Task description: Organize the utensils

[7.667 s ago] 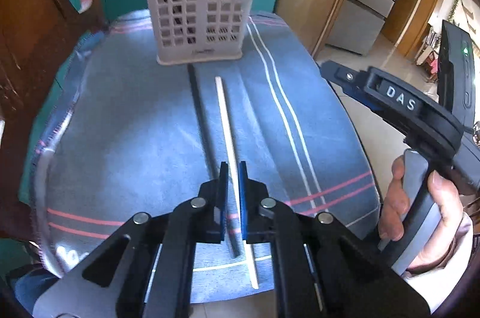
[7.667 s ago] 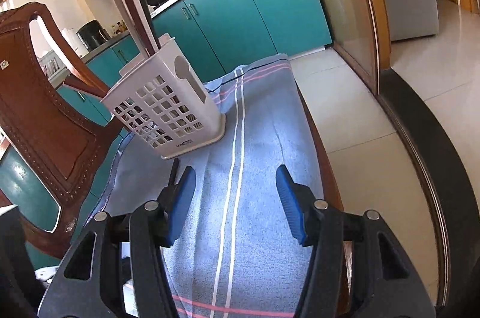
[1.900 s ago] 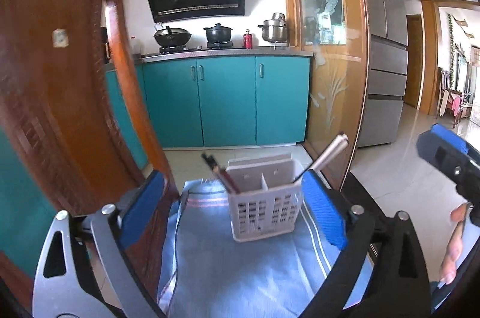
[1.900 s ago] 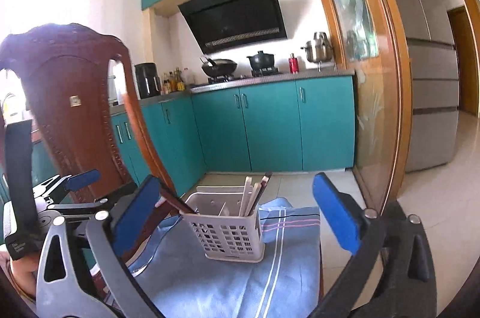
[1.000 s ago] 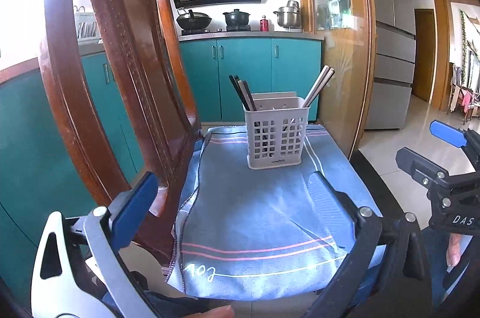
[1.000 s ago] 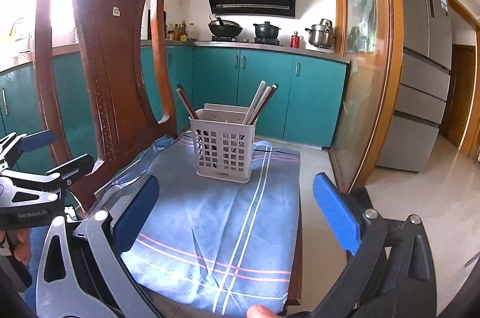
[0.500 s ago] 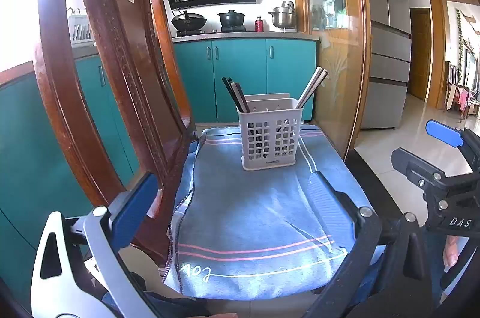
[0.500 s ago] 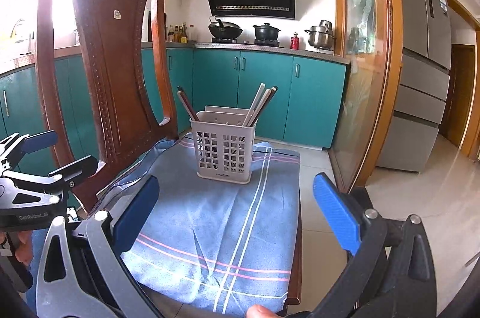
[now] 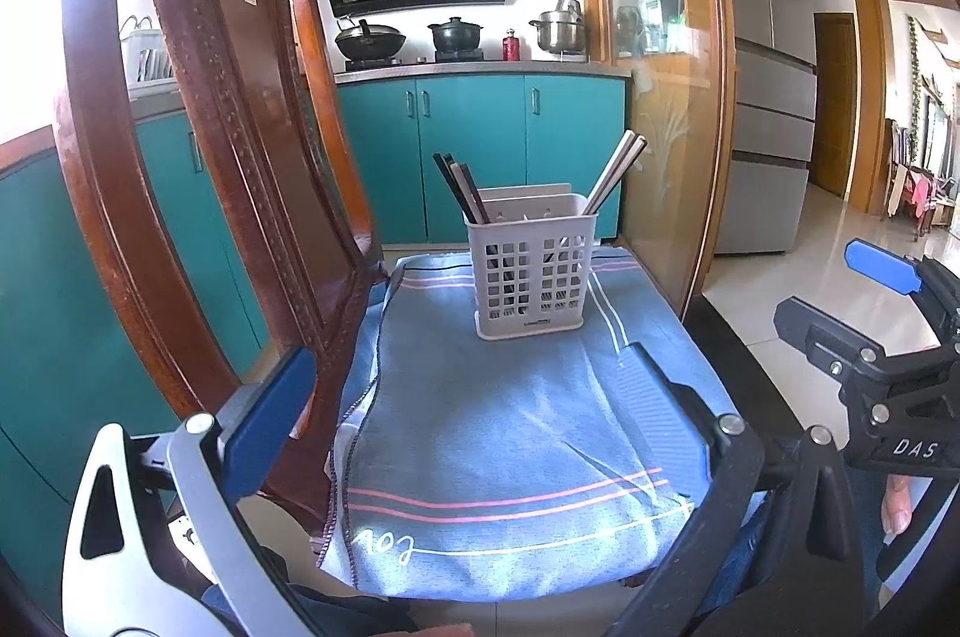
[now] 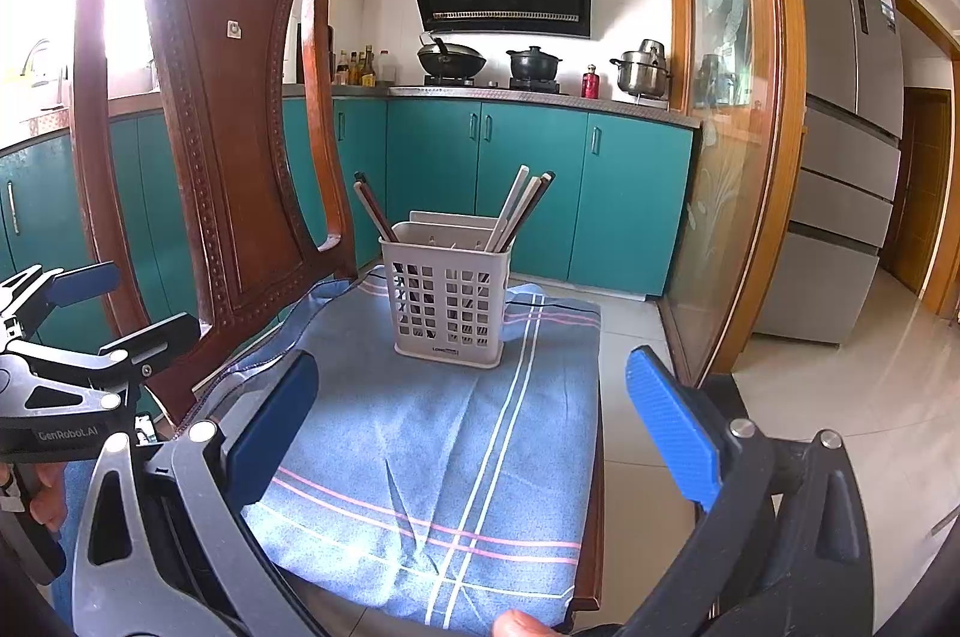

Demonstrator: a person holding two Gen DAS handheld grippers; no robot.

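A white perforated utensil basket (image 9: 531,271) stands upright on a blue striped cloth (image 9: 510,433) at the far end of a small table. It also shows in the right wrist view (image 10: 447,301). Dark chopsticks (image 9: 459,187) lean left in it and pale chopsticks (image 9: 615,172) lean right. My left gripper (image 9: 468,397) is open and empty, held back near the cloth's front edge. My right gripper (image 10: 474,415) is open and empty, also held back from the basket.
A carved wooden chair back (image 9: 210,144) rises close on the left of the table. Teal kitchen cabinets (image 9: 480,144) and a stove with pots stand behind. A glass door frame (image 9: 708,96) and a fridge are on the right.
Both grippers have stayed open and drawn slightly back from the table. The basket and the chopsticks in it have not moved.
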